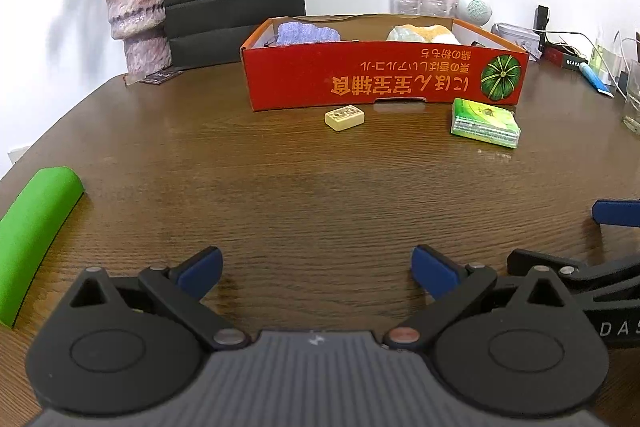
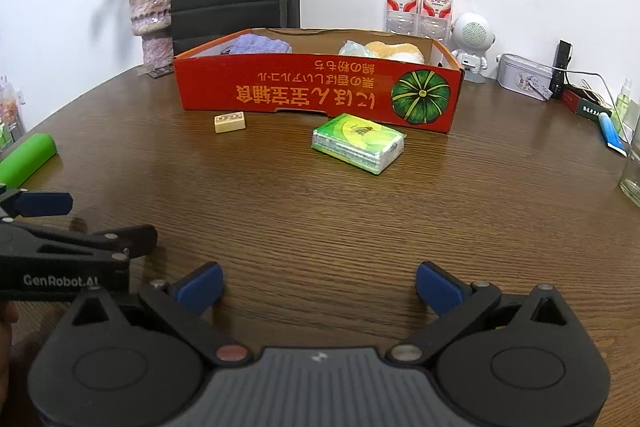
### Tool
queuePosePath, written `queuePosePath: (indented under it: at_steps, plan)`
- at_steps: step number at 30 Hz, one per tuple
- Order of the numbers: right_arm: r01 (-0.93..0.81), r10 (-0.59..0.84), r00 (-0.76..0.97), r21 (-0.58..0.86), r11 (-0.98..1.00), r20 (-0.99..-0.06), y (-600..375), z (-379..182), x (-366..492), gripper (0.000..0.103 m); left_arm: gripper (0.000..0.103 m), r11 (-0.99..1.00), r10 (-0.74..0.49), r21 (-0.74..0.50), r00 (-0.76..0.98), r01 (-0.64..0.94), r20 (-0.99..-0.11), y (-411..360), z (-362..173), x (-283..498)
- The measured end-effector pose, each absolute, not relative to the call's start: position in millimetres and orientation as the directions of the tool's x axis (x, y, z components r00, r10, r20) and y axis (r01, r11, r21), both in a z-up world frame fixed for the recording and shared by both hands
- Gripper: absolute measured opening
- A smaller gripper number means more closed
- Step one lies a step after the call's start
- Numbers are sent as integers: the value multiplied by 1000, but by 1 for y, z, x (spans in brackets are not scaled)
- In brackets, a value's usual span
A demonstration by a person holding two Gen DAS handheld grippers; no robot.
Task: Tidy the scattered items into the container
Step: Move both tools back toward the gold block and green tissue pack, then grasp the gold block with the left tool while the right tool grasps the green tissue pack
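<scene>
Left gripper (image 1: 316, 269), right gripper (image 2: 319, 285): both wide, empty, low over table (image 1: 320, 187). Ahead, beside red box (image 1: 380, 79) for loading: tile (image 1: 344, 117), tissue pack (image 2: 358, 142).

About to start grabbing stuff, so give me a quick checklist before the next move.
1. Left gripper open, nothing held: ok.
2. Right gripper open, nothing held: ok.
3. Tissue pack lies on the table in front of the red box: ok.
4. Small cream tile lies free, apart from the box: ok.
5. Room in the box between the purple cloth and yellow cloth: cannot tell.
</scene>
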State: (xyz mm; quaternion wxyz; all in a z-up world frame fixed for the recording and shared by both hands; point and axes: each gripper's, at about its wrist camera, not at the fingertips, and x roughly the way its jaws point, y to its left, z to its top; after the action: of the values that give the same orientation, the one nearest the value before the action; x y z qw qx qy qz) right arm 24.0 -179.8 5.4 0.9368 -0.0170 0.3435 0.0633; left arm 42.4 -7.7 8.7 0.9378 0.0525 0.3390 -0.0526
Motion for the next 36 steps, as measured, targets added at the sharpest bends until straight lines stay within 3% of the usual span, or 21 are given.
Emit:
queuePosePath:
  at_steps: [30,34,36]
  plan:
    - [-136,112,754,13,991,-647,-181,7,24,103,103,990,-60,58,761,128,-645,-8,9,42]
    - [-162,132,750,14,987,-648,-193,20,40,91,103,965,-162,49,729,259,-665,-2,29,65]
    - [-165,122,778,-13,986,-616,-203,37,60,92,103,935,-229,70,743,348,-629,0,44,87]
